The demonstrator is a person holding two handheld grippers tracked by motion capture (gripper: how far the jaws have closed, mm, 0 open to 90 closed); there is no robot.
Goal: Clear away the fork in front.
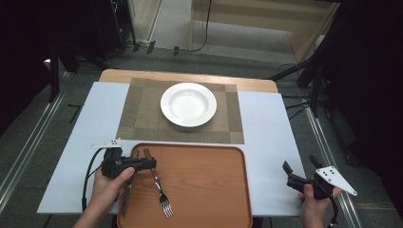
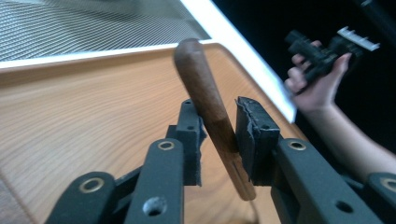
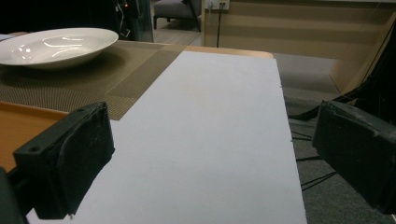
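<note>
Two jaws of the left gripper (image 1: 152,164) are sitting released around the handle of the fork (image 1: 160,190) lying on the tray (image 1: 209,190), a let-go best finished by widening and lifting straight up, while the right gripper (image 1: 300,165) is hovering, jaws gaping, at the bench (image 1: 271,142) edge.

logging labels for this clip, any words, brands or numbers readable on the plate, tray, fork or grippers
None can be read.
The white plate, wooden tray, fork and placemat bear no visible print.
The left gripper and right gripper show only screw holes and dark dots on their plates, no legible marking.
</note>
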